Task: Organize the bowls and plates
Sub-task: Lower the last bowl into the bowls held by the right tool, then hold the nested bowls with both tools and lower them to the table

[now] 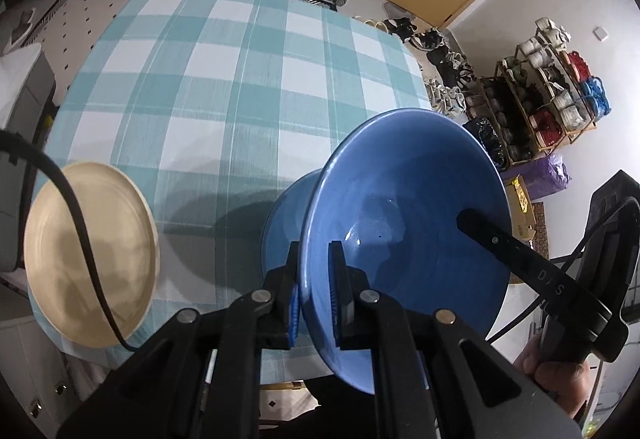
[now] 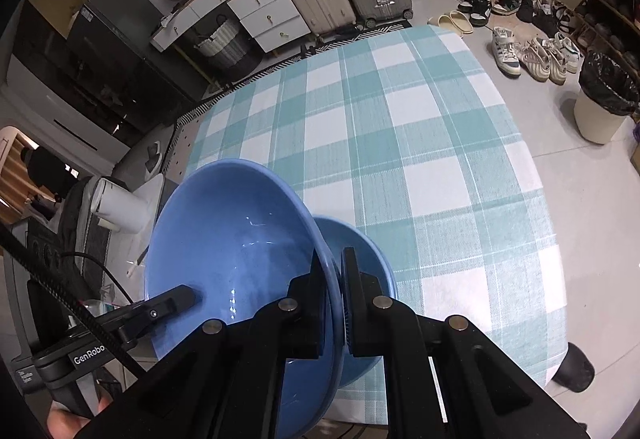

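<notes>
Both claws were clamped on one blue bowl (image 1: 404,223) from opposite sides, bowl tilted and held over the near edge of the tabletop (image 1: 240,79).

Left claw (image 1: 316,303) – pads pinched the rim at the bowl's 7 o'clock in the left wrist view, one finger inside, one outside. Right claw (image 2: 340,303) – same kind of rim pinch, at the bowl's 4 o'clock in the right wrist view.

In the left view the right claw's finger (image 1: 480,231) reached into the bowl from 4 o'clock. In the right view the left claw's finger (image 2: 172,303) came in from 8 o'clock.

Second blue bowl (image 1: 284,223) sat just behind the held one, on the teal checked cloth, partly hidden by it.

Cream plate (image 1: 92,255) lay at 9 o'clock near the tabletop's edge, well apart from the bowls.
</notes>
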Demonstrator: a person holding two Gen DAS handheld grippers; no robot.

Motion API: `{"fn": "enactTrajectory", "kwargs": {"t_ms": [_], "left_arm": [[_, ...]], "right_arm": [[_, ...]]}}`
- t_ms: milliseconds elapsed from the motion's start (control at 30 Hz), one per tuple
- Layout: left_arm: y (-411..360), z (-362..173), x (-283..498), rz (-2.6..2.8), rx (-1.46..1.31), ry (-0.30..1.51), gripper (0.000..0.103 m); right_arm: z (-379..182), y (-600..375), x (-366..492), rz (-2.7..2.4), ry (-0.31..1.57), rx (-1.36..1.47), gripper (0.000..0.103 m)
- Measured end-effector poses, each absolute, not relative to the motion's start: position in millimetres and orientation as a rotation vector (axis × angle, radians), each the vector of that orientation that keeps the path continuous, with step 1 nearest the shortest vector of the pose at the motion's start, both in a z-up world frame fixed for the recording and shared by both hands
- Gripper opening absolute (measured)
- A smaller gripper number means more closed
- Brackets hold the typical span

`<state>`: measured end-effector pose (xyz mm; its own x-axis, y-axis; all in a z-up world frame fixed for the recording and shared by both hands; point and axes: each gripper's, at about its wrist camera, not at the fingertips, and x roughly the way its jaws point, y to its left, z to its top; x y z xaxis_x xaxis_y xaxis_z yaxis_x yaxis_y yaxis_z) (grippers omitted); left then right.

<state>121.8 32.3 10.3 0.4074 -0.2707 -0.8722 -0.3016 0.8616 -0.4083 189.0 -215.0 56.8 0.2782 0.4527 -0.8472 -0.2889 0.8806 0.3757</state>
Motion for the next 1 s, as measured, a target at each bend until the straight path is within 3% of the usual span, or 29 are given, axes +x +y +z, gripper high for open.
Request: {"fn": "enactTrajectory", "kwargs": {"t_ms": [533,1000], "left_arm": [[32.0,-35.4,124.2,0.073,-0.504,1.205,0.010],[22.7,-42.9,123.0,0.130,-0.392,1.144,0.010]], "right_arm": [[6.1,-199.1,189.6,0.507,1.174,0.069,0.007],[-7.0,-197.9,188.5,0.503,1.124,0.060,0.007]]}}
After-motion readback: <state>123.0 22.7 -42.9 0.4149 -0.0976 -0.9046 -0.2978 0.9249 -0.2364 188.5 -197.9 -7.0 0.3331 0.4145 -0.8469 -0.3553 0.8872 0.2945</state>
